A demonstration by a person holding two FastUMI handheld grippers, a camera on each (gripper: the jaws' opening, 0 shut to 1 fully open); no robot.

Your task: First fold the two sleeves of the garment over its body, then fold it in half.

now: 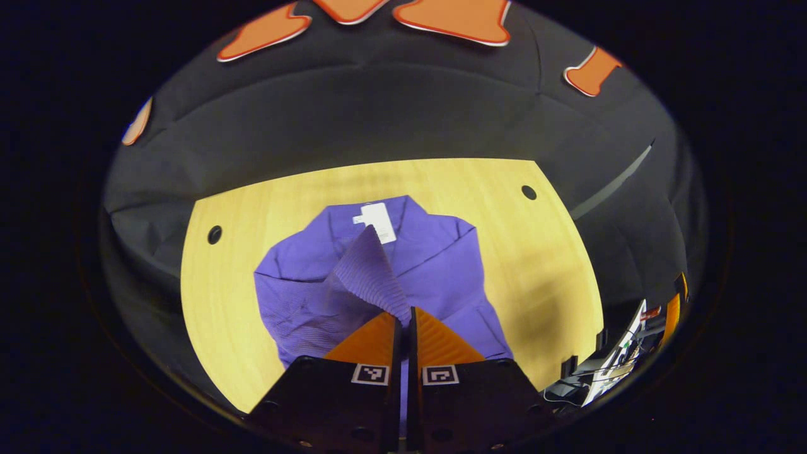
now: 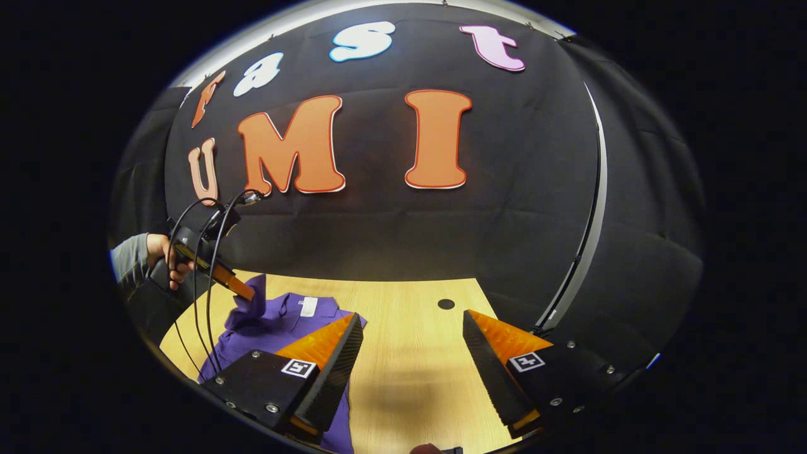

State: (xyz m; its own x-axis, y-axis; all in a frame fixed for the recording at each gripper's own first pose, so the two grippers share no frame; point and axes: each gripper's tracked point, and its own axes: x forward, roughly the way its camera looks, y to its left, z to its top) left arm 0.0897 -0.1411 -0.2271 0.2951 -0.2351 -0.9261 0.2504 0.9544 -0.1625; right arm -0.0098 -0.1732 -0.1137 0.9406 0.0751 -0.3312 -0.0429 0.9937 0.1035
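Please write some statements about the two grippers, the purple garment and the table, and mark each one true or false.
1. The left gripper is shut on a sleeve of the purple garment. True.
2. The right gripper holds the other sleeve. False: its fingers stand apart, holding nothing, above the wooden table.
3. The garment is already folded in half. False: its body lies spread, with a white label at the collar.
4. The held sleeve is lifted off the table. True.

Grey sleeve (image 2: pixel 129 255), black cables (image 2: pixel 208 265), square markers (image 1: pixel 370 374)
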